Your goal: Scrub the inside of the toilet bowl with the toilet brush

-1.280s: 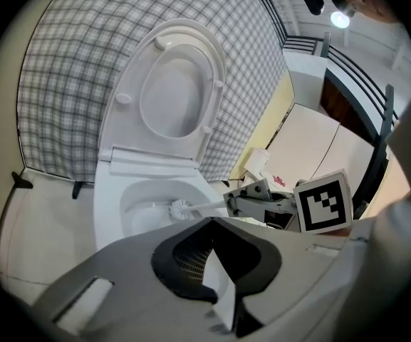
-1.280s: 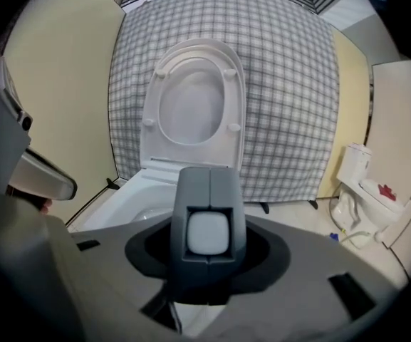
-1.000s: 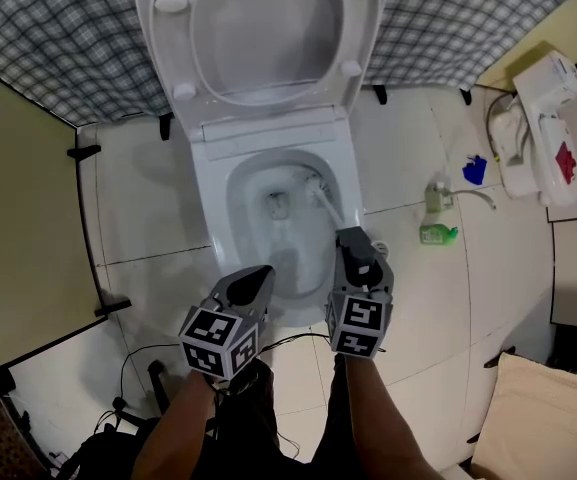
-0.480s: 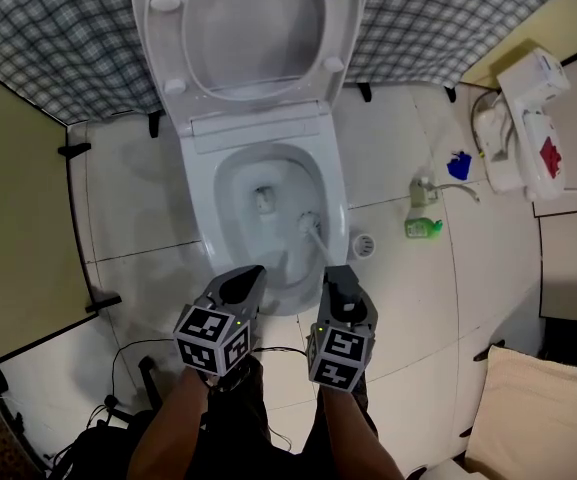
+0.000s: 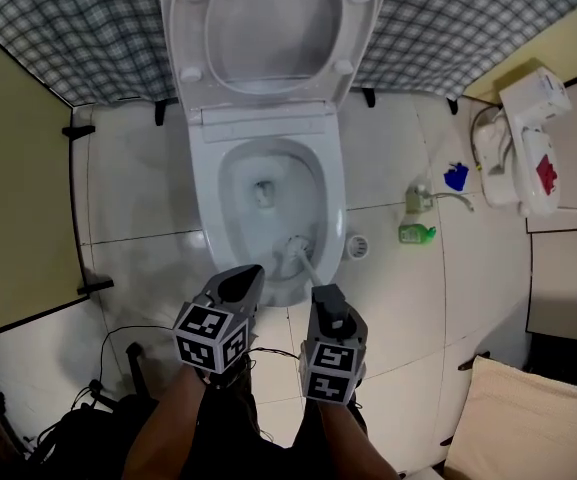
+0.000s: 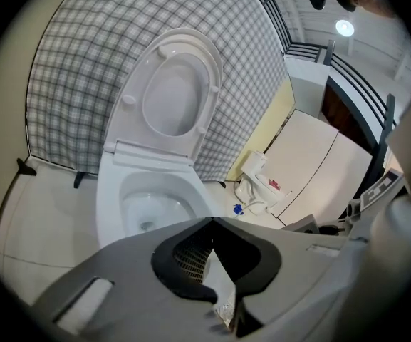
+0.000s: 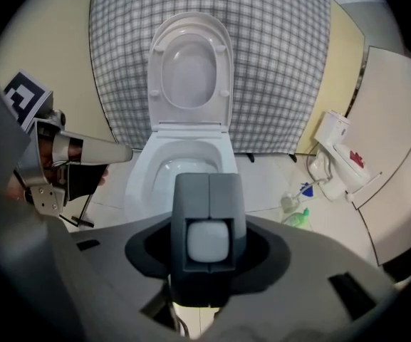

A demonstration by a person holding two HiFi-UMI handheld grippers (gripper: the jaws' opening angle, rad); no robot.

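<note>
Clamping the toilet brush [image 5: 297, 249] handle is the right gripper [image 5: 325, 294]; left gripper's [image 5: 247, 276] jaws together

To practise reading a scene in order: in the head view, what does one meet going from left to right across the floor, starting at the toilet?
white ceramic toilet bowl → small round metal floor drain → green plastic bottle → small blue object → white box-shaped unit with a red mark

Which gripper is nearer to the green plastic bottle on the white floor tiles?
Right. The right gripper, holding the white toilet brush, is down-left of the green plastic bottle in the head view; the left gripper sits farther left, beyond the right one.
</note>
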